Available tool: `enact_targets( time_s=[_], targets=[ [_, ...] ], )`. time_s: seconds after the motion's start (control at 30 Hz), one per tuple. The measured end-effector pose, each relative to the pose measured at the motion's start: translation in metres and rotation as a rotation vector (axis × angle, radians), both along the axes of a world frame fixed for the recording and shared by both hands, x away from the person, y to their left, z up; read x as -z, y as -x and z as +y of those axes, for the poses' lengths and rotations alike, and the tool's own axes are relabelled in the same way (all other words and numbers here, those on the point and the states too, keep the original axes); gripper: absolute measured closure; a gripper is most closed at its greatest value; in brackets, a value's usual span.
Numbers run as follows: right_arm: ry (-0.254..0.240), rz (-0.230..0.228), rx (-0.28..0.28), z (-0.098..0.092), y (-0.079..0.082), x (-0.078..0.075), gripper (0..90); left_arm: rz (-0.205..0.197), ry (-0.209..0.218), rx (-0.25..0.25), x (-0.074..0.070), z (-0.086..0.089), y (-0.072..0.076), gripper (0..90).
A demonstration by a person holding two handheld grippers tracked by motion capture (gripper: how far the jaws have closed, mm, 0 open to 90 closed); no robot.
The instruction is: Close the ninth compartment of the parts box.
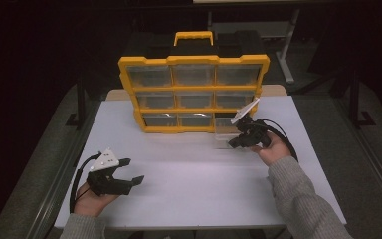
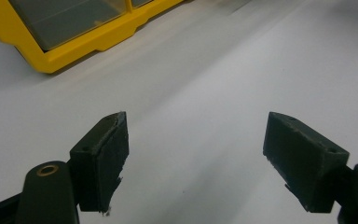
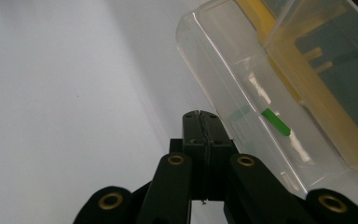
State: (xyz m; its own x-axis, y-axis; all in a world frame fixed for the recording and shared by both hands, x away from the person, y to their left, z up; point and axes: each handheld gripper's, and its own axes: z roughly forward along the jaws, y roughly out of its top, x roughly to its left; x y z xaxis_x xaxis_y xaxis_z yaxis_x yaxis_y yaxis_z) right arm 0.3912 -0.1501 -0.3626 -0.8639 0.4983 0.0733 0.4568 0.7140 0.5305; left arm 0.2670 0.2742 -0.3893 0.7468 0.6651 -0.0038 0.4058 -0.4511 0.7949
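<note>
Clear plastic drawer (image 3: 242, 88) pulled out of a yellow organizer (image 1: 194, 94) at its lower right corner, on a white worktop (image 1: 194, 184). Right tongs (image 3: 200, 122) pressed shut, empty, just beside the drawer. Left tongs (image 2: 196, 158) wide open, empty, well apart.

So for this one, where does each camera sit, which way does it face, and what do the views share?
High view: above the person's side, looking forward and down at the white table, yellow organizer, both forearms and grippers.
Left gripper view: rides the left gripper, open jaws over the table, organizer corner ahead.
Right gripper view: rides the right gripper, jaws shut beside a clear drawer pulled from the organizer.
Shared: organizer and table appear in all.
</note>
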Motion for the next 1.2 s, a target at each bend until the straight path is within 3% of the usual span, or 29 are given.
enact_targets(
  time_s=[1.1,1.2],
  targets=[
    [0.019,-0.008,0.045,0.0,-0.021,-0.002,88.9,-0.001,-0.004,0.004,-0.002,0.002,0.001,22.0],
    [0.017,-0.008,0.051,0.0,-0.023,-0.002,88.9,-0.001,0.013,-0.003,-0.001,0.001,0.001,22.0]
  ],
)
